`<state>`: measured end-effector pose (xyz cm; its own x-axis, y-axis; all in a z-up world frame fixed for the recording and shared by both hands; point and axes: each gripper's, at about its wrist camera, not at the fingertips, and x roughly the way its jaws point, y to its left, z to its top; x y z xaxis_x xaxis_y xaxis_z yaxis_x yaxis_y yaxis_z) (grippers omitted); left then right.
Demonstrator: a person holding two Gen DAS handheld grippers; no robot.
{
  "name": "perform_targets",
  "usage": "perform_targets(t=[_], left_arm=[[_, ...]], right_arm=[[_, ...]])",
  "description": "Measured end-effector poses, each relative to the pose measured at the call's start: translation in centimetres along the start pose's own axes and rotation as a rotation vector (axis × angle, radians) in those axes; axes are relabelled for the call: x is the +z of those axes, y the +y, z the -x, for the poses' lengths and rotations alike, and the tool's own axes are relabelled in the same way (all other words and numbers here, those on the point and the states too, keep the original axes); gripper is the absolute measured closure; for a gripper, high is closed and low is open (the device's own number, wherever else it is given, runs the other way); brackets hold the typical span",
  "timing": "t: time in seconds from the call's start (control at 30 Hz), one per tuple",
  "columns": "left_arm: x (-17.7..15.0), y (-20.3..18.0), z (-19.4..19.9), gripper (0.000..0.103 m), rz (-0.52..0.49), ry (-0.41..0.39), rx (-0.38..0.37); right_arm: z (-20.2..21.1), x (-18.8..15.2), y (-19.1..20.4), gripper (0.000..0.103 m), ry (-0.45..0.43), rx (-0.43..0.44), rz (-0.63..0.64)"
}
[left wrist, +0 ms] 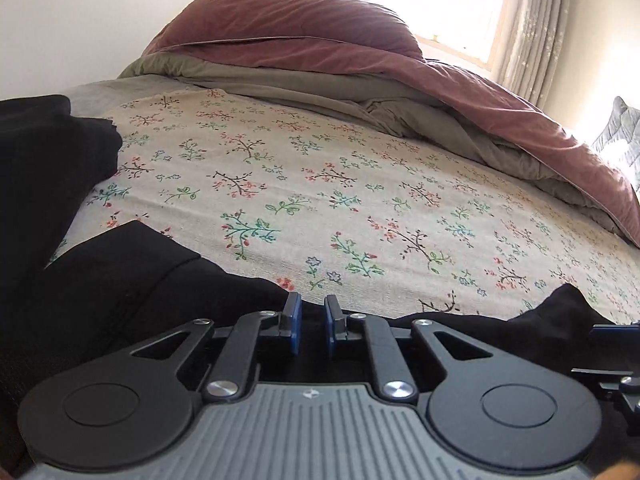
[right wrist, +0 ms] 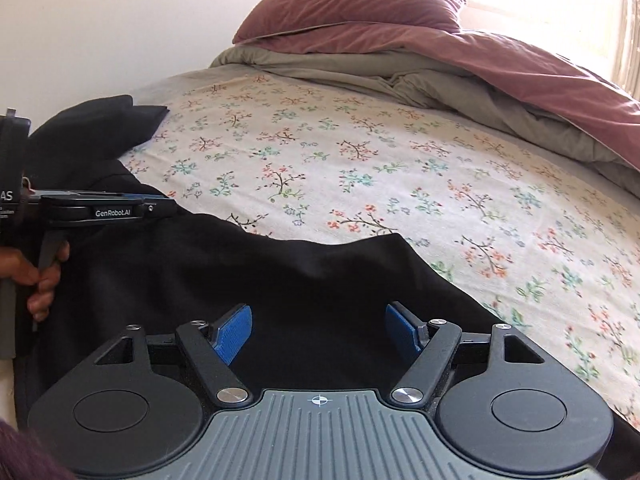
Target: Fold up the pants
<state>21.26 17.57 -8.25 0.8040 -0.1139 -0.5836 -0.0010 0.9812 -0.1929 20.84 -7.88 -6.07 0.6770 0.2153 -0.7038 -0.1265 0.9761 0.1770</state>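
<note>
Black pants (right wrist: 248,280) lie on the near part of a bed with a floral sheet (right wrist: 380,168). In the left wrist view the pants (left wrist: 120,292) spread across the lower left, with a bunched part at the far left. My left gripper (left wrist: 312,312) sits at the pants' far edge with its blue pads nearly together; black cloth lies between them. It also shows side-on in the right wrist view (right wrist: 160,205), held by a hand. My right gripper (right wrist: 319,322) is open wide, low over the black cloth, holding nothing.
A maroon pillow (left wrist: 280,16) and a maroon and olive duvet (left wrist: 460,92) are piled at the head and right side of the bed. A bright window with curtains (left wrist: 532,24) is behind. A white wall runs along the left.
</note>
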Motion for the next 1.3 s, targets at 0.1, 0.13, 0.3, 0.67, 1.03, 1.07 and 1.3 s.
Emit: perform_targets(t=[0.1, 0.13, 0.3, 0.67, 1.03, 1.07, 1.3], left_arm=[[0.3, 0.8, -0.4, 0.088, 0.041, 0.000, 0.024], [0.4, 0.9, -0.5, 0.090, 0.050, 0.002, 0.028], [0.9, 0.3, -0.5, 0.089, 0.018, 0.019, 0.051], [-0.1, -6.8, 5.9, 0.040, -0.175, 0.005, -0.147], [-7.9, -14.7, 8.0, 0.035, -0.510, 0.239, -0.305], [-8.3, -14.7, 8.2, 0.032, -0.528, 0.239, -0.299], [-8.9, -13.7, 9.3, 0.031, -0.528, 0.269, -0.266]], right_arm=[[-2.5, 0.9, -1.4, 0.035, 0.017, -0.050, -0.039], [-2.9, 1.1, -2.5, 0.035, 0.007, -0.081, -0.055], [-2.6, 1.4, -6.4, 0.031, 0.025, -0.096, -0.169], [5.6, -4.1, -4.2, 0.027, 0.033, -0.112, -0.125], [14.4, -14.3, -8.7, 0.025, 0.127, -0.233, -0.166], [15.3, -15.2, -9.5, 0.025, 0.135, -0.252, -0.185], [22.5, -21.6, -17.3, 0.024, 0.200, -0.367, -0.399]])
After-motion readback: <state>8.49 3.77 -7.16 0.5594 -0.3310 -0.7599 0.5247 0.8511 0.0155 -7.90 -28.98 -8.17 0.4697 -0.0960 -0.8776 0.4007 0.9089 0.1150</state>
